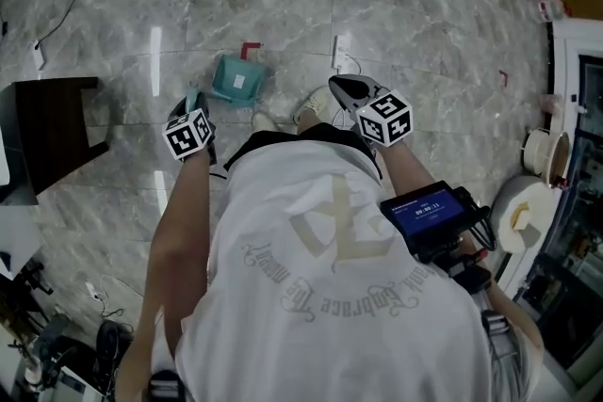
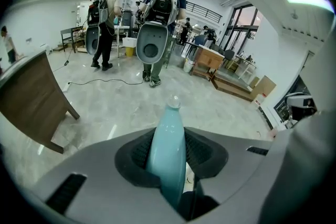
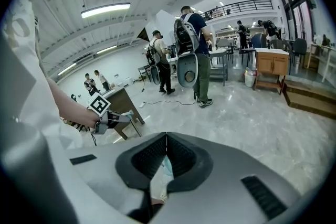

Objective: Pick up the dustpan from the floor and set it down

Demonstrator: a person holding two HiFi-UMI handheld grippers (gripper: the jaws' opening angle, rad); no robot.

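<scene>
- Head view: the left gripper point(image 1: 196, 106) sat at centre left of the frame, with a pale teal handle point(image 1: 195, 95) showing at its jaws. The dustpan point(image 1: 236, 78) lay just up and to the right of it, in front of the person's shoes point(image 1: 266, 120). It was low against the marble floor point(image 1: 396, 5), though whether it touched could not be told. A small red piece point(image 1: 251, 48) stood just beyond it. The right gripper point(image 1: 347, 88) hung right of centre, apart from the dustpan and farther from it than the left.
- Left gripper view: the jaws were clamped on the handle point(image 2: 168, 149). It ran up the middle of the frame across the pads, and its rounded tip poked out beyond them. Its lower end dropped out of sight under the gripper, so the pan end did not show here.
- Right gripper view: the jaws met at their tips with nothing between them. In the hollow behind the tips, a bit of teal point(image 3: 165, 167) showed low down, probably the dustpan below. The left gripper point(image 3: 119, 118) appeared at middle left with the handle in it.
- Judgement: setting down rested on the left hand alone. The handle's long axis looked steep, with the pan ahead of and below the jaws, so lowering along that axis should bring the pan flat.
</scene>
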